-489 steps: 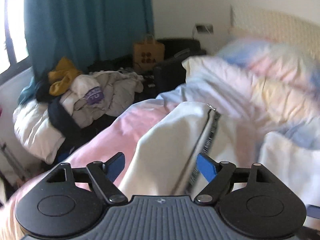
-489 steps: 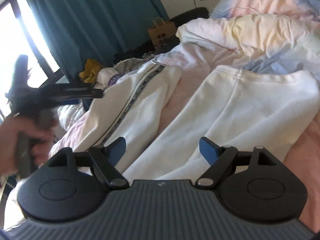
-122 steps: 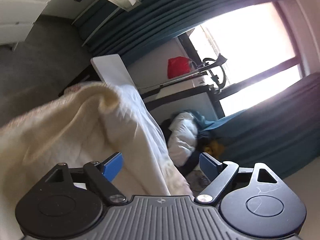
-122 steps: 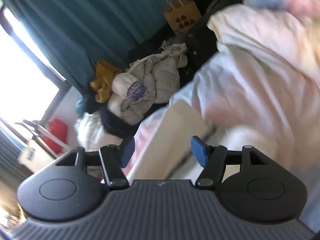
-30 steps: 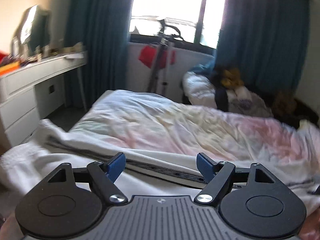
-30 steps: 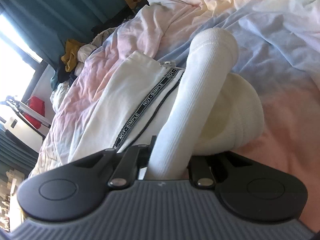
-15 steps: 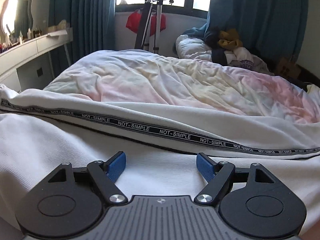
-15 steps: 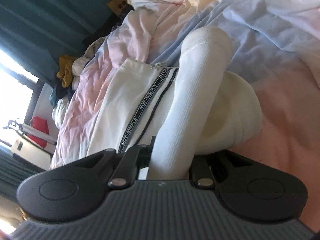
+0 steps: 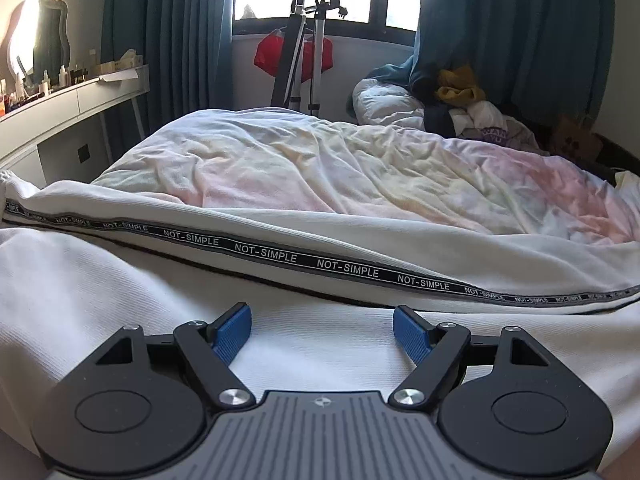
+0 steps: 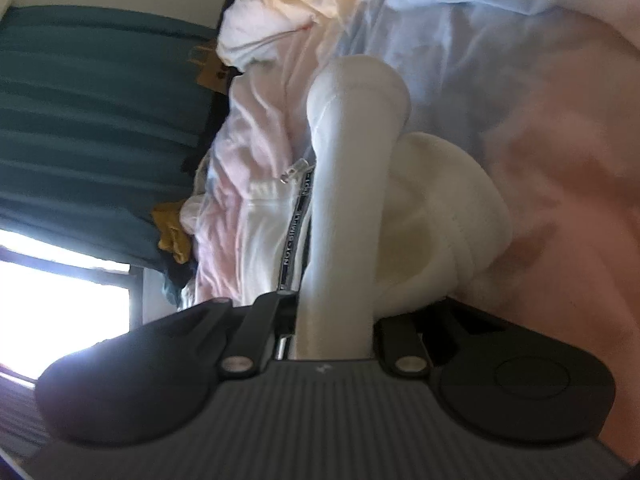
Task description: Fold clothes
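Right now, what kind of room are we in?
Most likely a bedroom. A bed with a rumpled duvet fills the middle, a vanity with a mirror stands by the wall, and a pile of clothes sits under the window.

A home bedroom: rumpled bed [image 9: 320, 168], teal curtains [image 9: 516, 32] (vanity mirror [image 9: 38, 36] too).

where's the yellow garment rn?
Left wrist view, upper right: yellow garment tops the clothes pile beyond the bed's far corner, against the teal curtain.

One jacket [image 9: 120, 280], two claws [image 9: 322, 334]
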The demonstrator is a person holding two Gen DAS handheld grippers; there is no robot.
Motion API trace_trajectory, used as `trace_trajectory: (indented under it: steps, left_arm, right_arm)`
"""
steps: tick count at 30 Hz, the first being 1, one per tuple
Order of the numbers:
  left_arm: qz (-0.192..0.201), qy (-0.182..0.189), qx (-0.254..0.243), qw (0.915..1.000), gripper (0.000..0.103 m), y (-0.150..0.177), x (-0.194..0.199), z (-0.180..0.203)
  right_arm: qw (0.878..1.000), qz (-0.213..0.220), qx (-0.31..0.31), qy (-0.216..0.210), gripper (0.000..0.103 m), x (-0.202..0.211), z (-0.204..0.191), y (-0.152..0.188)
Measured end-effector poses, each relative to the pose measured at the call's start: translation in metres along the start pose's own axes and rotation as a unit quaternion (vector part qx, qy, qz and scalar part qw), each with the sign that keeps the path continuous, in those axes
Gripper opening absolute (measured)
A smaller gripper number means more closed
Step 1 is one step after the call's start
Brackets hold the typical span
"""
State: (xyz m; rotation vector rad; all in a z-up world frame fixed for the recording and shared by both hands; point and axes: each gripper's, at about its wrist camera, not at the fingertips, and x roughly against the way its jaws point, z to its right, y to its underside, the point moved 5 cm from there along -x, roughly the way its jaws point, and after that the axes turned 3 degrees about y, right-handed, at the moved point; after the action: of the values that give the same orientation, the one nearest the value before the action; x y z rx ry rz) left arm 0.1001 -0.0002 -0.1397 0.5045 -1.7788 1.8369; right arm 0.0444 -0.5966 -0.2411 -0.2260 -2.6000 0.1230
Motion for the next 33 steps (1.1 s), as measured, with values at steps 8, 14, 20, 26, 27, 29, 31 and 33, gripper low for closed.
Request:
trace_trajectory:
  steps: [8,14,20,26,27,29,31,33]
  left_arm:
    - [0.002,-0.003,0.005,1.0,0.08,-0.001,-0.002,0.001]
    - [0.0,-0.005,0.005,1.0,0.08,-0.002,-0.003,0.001]
    - [-0.001,-0.003,0.026,0.9996,0.08,-0.008,-0.003,-0.005]
    - [0.032,0.023,0.055,0.9977,0.08,-0.02,0.014,-0.009]
    - [0.038,0.027,0.058,0.9972,0.08,-0.022,0.017,-0.009]
    - [0.045,0.042,0.074,0.9954,0.08,-0.027,0.021,-0.011]
    - [0.054,0.056,0.089,0.993,0.08,-0.032,0.026,-0.013]
    - [0.065,0.071,0.107,0.9896,0.08,-0.036,0.032,-0.018]
  right_arm:
    - [0.997,-0.036,-0.052,-0.046,0.036,-0.008,0.009,-0.008]
    - [0.998,-0.03,-0.044,-0.032,0.032,-0.011,0.011,-0.007]
    - [0.996,0.0,0.088,0.023,0.016,-0.006,-0.014,-0.001]
    - [0.954,0.073,0.29,-0.015,0.015,0.032,-0.083,0.022]
    - [0.94,0.088,0.329,-0.025,0.015,0.043,-0.096,0.033]
    - [0.916,0.106,0.385,-0.041,0.015,0.058,-0.119,0.054]
    - [0.876,0.12,0.462,-0.064,0.015,0.069,-0.147,0.086]
    - [0.835,0.127,0.527,-0.093,0.015,0.085,-0.166,0.128]
